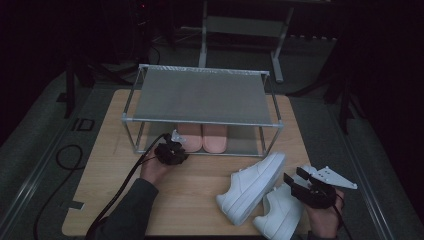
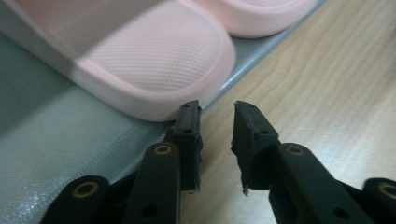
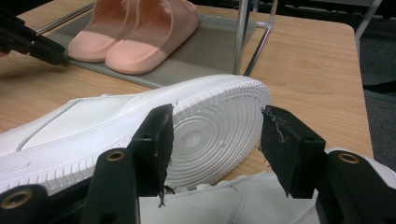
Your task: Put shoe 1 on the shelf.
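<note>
Setting: dim room, wooden table (image 1: 200, 200) on grey carpet, dark stands behind.
Rack: metal-framed shoe rack (image 1: 202, 95) with two grey mesh shelves, standing at the far half of the table.
Slippers: pair of pink slippers (image 1: 202, 137) side by side on the lower shelf, toes toward the person; seen again in the right gripper view (image 3: 140, 32).
Nearest slipper: rounded toe (image 2: 154, 65) of the left one close above the jaws in the left gripper view, resting on the grey shelf fabric by its front edge.
Left gripper: left gripper (image 1: 171, 151) held at the rack's front, just beside the left slipper's toe; black cable trailing back along the sleeve.
Left jaws: parted by a narrow gap (image 2: 217, 135), nothing between them; one tip at the slipper's toe edge, contact unclear.
Sneakers: two white sneakers at the near right of the table; one sneaker (image 1: 252, 187) tipped on its side, sole (image 3: 210, 135) facing the right gripper; second sneaker (image 1: 280, 212) beside it, partly under the right hand.
Right gripper: right gripper (image 1: 295, 181) held low over the second sneaker, pointing at the tipped one.
Right jaws: spread wide (image 3: 215, 140), framing the round sole tread farther off, gripping nothing.
</note>
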A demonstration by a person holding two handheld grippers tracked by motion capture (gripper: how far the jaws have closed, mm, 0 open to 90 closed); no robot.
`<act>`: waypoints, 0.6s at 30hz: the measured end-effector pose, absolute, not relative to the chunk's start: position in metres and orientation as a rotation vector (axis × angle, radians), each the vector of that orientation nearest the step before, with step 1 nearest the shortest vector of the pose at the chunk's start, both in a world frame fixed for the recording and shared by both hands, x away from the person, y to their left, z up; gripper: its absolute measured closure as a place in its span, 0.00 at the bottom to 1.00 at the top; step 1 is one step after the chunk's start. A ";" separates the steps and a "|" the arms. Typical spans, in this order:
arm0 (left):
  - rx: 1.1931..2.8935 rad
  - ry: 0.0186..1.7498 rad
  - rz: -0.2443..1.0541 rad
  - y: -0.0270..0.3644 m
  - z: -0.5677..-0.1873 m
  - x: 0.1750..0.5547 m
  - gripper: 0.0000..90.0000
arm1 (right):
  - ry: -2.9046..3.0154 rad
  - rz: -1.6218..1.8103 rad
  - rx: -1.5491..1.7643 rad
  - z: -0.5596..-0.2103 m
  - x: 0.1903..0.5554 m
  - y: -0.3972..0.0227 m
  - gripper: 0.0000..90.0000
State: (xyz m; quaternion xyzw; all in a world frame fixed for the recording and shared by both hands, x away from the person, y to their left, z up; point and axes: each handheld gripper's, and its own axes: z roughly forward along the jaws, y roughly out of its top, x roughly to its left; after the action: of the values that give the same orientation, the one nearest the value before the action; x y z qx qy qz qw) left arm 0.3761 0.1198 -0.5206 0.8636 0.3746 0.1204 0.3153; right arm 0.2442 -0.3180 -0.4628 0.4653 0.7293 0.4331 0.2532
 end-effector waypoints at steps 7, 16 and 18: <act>2.262 0.912 0.290 0.112 -0.511 0.361 0.67 | 1.987 1.175 1.265 -0.463 0.245 -0.317 0.48; 2.207 0.840 0.211 0.099 -0.504 0.345 0.65 | 1.984 1.174 1.272 -0.465 0.245 -0.320 0.48; 2.195 0.827 0.201 0.096 -0.503 0.342 0.65 | 1.987 1.173 1.273 -0.466 0.245 -0.319 0.48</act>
State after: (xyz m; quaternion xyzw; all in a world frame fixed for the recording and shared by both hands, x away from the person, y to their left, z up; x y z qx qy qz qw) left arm 0.3423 0.0960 -0.5031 0.8610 0.3245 0.0787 0.3836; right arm 0.2450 -0.3191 -0.4658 0.4678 0.7300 0.4308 0.2506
